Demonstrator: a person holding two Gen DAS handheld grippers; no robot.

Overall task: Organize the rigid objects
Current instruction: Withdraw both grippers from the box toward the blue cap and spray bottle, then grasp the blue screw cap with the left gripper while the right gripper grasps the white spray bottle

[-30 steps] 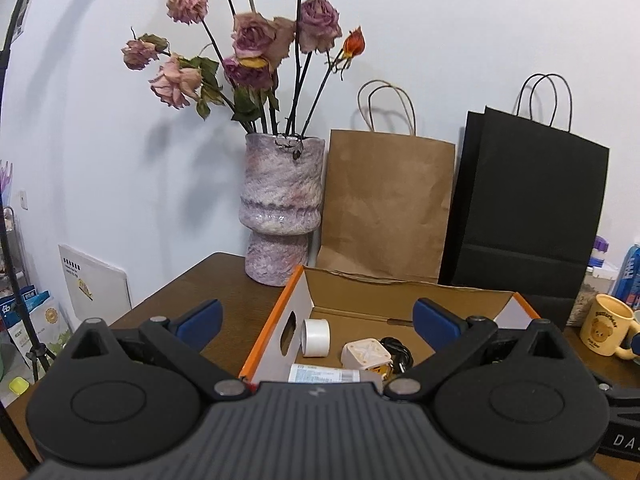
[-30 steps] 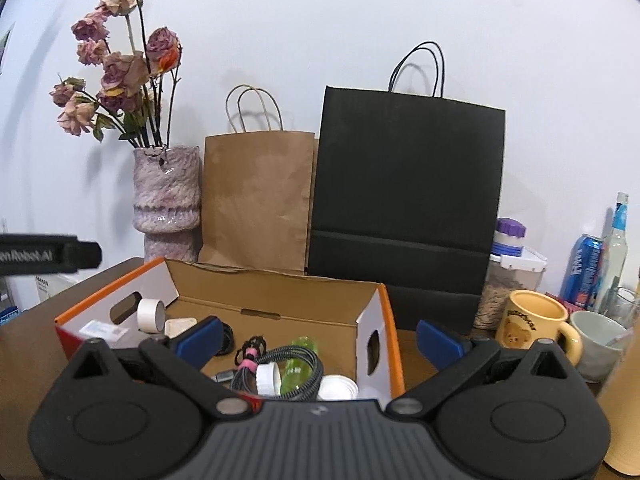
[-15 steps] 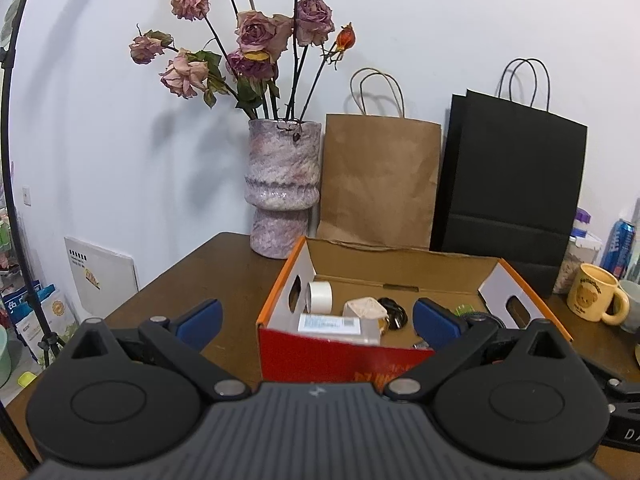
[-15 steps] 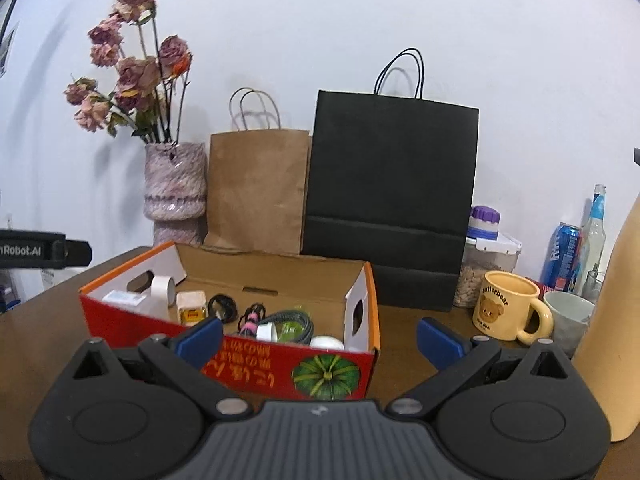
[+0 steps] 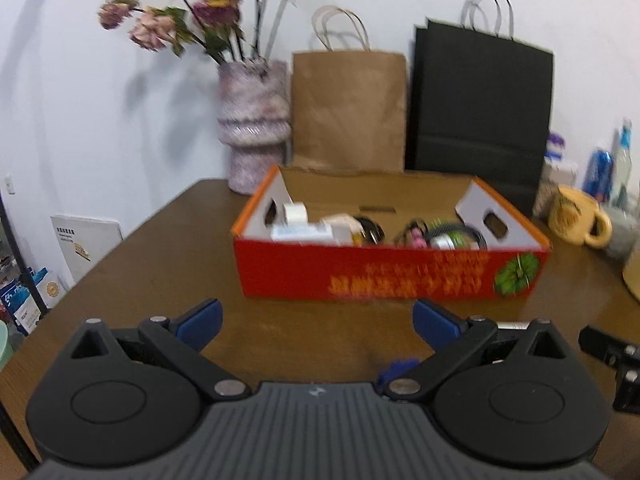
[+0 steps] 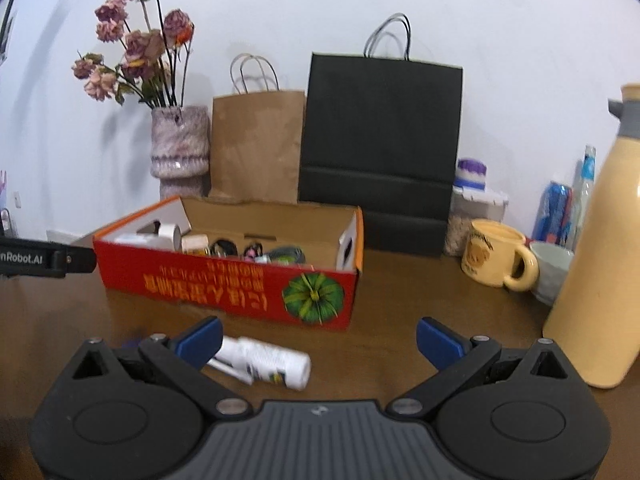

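Both our tongs, left gripper (image 5: 316, 318) and right gripper (image 6: 318, 336), gape wide, empty. The white cylindrical plastic bottle (image 6: 266, 362), lying just ahead of our right gripper's left finger, could roll away if nudged.

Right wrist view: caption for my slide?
Open right tool above a white bottle lying on the table before the red box.

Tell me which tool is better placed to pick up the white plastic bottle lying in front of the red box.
Probably the right tool: the white plastic bottle lies on its side just beyond its open left fingertip. The left tool, also open, has only bare table before it; the bottle does not show in its view.
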